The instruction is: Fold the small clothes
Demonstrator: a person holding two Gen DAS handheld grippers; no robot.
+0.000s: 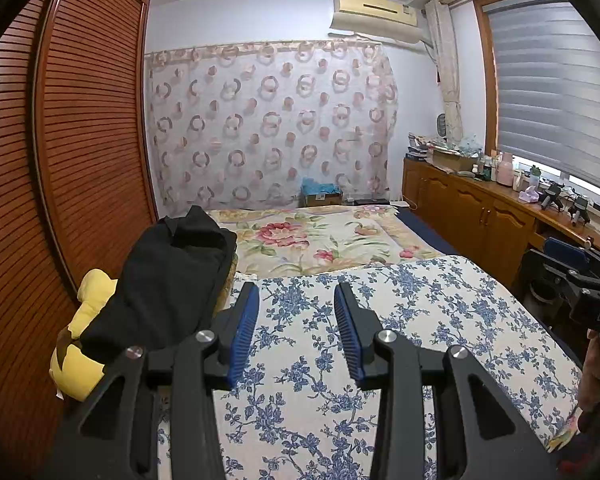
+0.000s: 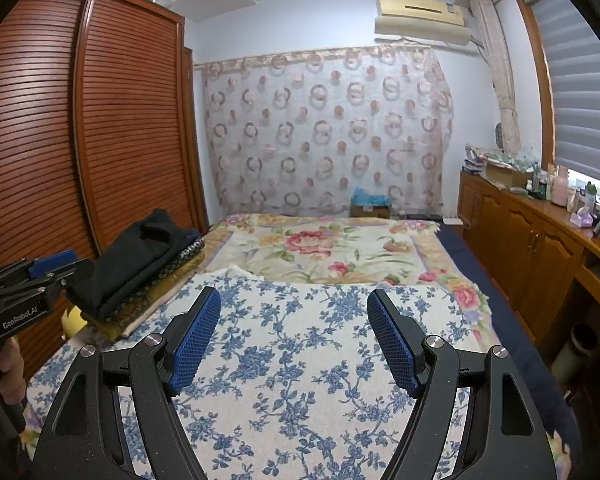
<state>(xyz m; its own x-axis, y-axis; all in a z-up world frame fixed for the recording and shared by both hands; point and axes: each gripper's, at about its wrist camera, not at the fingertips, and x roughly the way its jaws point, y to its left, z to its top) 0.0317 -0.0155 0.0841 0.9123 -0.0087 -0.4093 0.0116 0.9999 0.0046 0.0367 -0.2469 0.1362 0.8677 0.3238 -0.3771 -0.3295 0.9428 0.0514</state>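
Black folded clothes (image 2: 140, 260) stacked at the bed's (image 2: 320, 360) left edge, left claw (image 1: 296, 320) and right claw (image 2: 294, 332) both apart, empty; risk of toppling the stack if snagged carelessly.

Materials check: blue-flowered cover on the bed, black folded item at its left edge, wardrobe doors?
Blue-flowered cover: looks like woven cotton, matte, with soft creases.
Black folded garment: soft matte fabric, possibly knit; too dark to tell the weave.
Wardrobe doors: reddish-brown wood or wood veneer, semi-gloss, with horizontal louvre slats.
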